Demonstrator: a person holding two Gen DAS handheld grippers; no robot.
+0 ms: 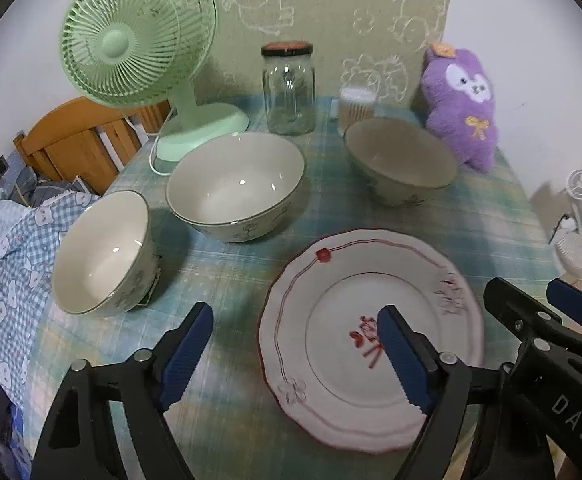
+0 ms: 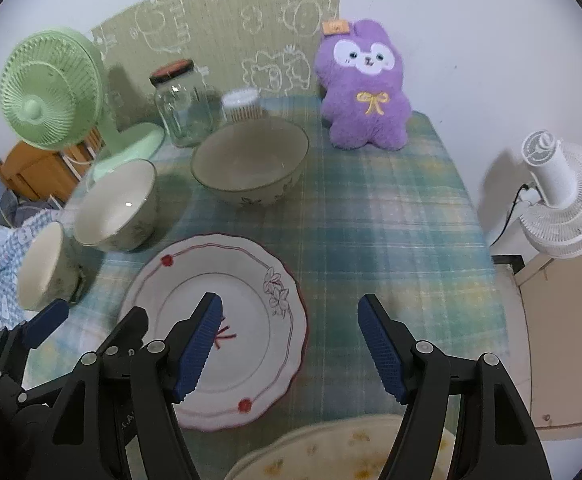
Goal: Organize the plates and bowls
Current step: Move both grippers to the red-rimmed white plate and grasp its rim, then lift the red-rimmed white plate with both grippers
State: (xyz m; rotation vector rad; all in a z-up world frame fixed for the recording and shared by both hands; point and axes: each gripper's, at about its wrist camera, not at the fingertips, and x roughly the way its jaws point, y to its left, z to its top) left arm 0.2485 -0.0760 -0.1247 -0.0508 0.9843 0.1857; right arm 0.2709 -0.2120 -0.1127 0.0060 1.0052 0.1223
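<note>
A white plate with red trim point(image 1: 371, 320) point(image 2: 227, 320) lies on the plaid tablecloth near the front. Three cream bowls stand behind it: a small one at the left point(image 1: 103, 252) point(image 2: 45, 264), a large one in the middle point(image 1: 235, 184) point(image 2: 119, 204), and one at the back right point(image 1: 401, 160) point(image 2: 251, 160). A second, yellow-patterned plate point(image 2: 331, 452) shows at the front edge in the right wrist view. My left gripper point(image 1: 295, 356) is open above the plate's left rim. My right gripper point(image 2: 291, 344) point(image 1: 547, 312) is open over the plate's right rim. Both are empty.
A green fan point(image 1: 135, 36) point(image 2: 51, 92), a glass jar point(image 1: 289, 88) point(image 2: 181, 104), a toothpick holder point(image 1: 357, 106) point(image 2: 243, 104) and a purple plush point(image 1: 461, 104) point(image 2: 365, 88) line the back. A white fan point(image 2: 559, 200) stands right of the table. Bedding point(image 1: 7, 248) lies left.
</note>
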